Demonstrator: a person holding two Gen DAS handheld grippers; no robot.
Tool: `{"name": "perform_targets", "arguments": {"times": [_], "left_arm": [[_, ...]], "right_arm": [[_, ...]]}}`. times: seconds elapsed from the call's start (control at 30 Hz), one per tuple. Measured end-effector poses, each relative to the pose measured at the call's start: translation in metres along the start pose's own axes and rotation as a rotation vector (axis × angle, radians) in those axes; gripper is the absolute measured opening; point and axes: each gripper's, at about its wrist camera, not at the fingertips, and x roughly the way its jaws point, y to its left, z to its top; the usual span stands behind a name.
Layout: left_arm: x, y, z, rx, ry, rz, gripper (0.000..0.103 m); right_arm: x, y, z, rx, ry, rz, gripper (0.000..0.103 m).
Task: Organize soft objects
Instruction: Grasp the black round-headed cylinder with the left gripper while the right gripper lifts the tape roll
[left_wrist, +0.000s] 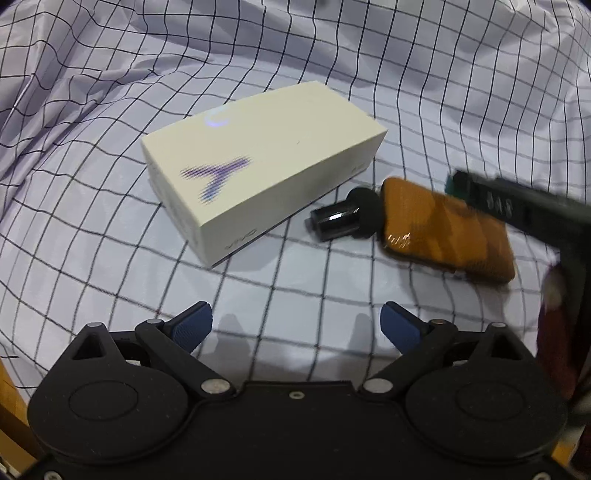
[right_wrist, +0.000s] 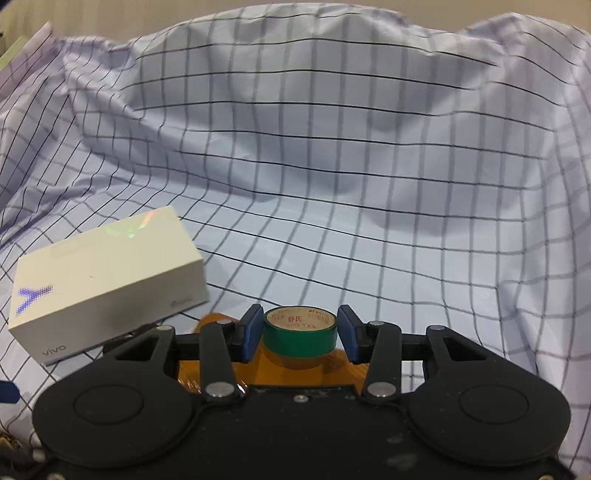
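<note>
The right tool (right_wrist: 299, 334) pinches a green tape roll (right_wrist: 299, 332) just above the orange pouch (left_wrist: 447, 229) beside the white box (left_wrist: 258, 162) (probably to group them), while the left tool (left_wrist: 295, 328) hovers spread, empty.

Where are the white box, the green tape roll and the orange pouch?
white box (left_wrist: 258, 147), left wrist view, on its top face.
green tape roll (right_wrist: 299, 341), right wrist view, on its green side.
orange pouch (left_wrist: 443, 229), left wrist view, on its top surface.
</note>
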Motion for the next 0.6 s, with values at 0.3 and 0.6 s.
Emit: {"name": "perform_targets", "arguments": {"times": [0.3, 0.6], "left_arm": [[0.004, -0.016, 0.025, -0.106, -0.044, -0.015, 0.094], [0.026, -0.030, 0.043, -0.191, -0.056, 0.032, 0.094]], "right_arm": [[-0.010, -0.008, -0.024, 0.027, -0.027, -0.019, 0.042], [-0.018, -0.013, -0.031, 0.055, -0.064, -0.006, 0.043]]}}
